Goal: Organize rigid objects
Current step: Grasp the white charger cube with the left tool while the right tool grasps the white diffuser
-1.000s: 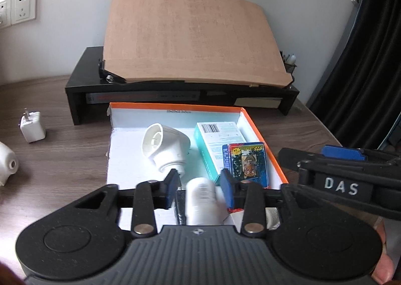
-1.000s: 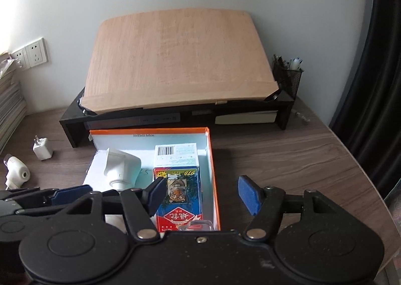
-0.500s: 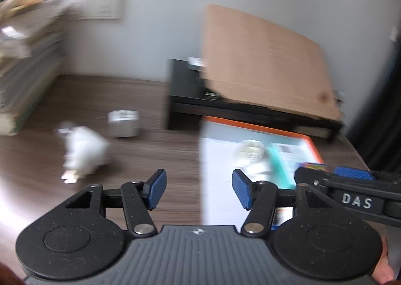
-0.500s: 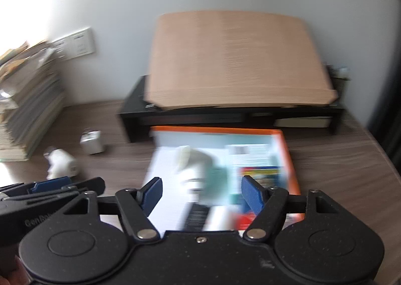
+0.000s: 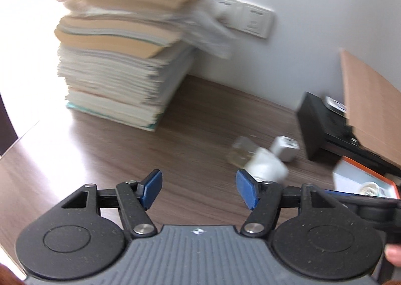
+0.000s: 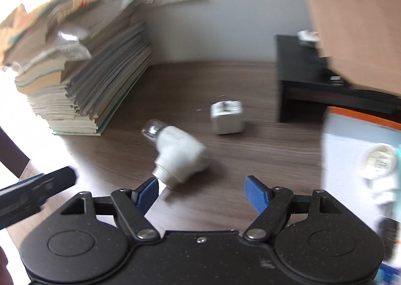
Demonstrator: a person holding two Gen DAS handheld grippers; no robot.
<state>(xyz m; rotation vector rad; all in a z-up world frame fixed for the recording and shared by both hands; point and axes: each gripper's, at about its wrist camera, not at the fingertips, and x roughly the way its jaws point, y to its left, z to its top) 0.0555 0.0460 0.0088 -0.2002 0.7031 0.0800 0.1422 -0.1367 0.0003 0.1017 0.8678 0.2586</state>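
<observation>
Both cameras now face the left part of the desk; a second ago both looked straight down into the orange-rimmed box, so the pair has swung away from it. Left gripper (image 5: 199, 189): jaws spread wide, nothing between them; one second back the same jaws flanked a white cylindrical item low in the box, which I judge was released there. Right gripper (image 6: 201, 192): jaws also spread, empty, as they were earlier. In the right wrist view the white bulb adapter (image 6: 179, 153) lies on its side on the wood desk (image 6: 250, 149) at lower centre of the frame, its glass bulb end pointing upper left, its base just beyond the left blue pad, not gripped. The white charger cube (image 6: 227, 117) stands apart from it, centre of frame, toward the black stand (image 6: 313, 89). The orange-rimmed box (image 6: 361, 119) has slid to the right edge of the frame, with a white fitting (image 6: 379, 163) visible inside it. The paper stack (image 5: 120, 59) fills the upper left of the left wrist view; both frames are motion-blurred. Meaning for the task: one item appears placed, two loose items remain outside the box, and the adapter looks like the next pickup, probably for the right gripper.
</observation>
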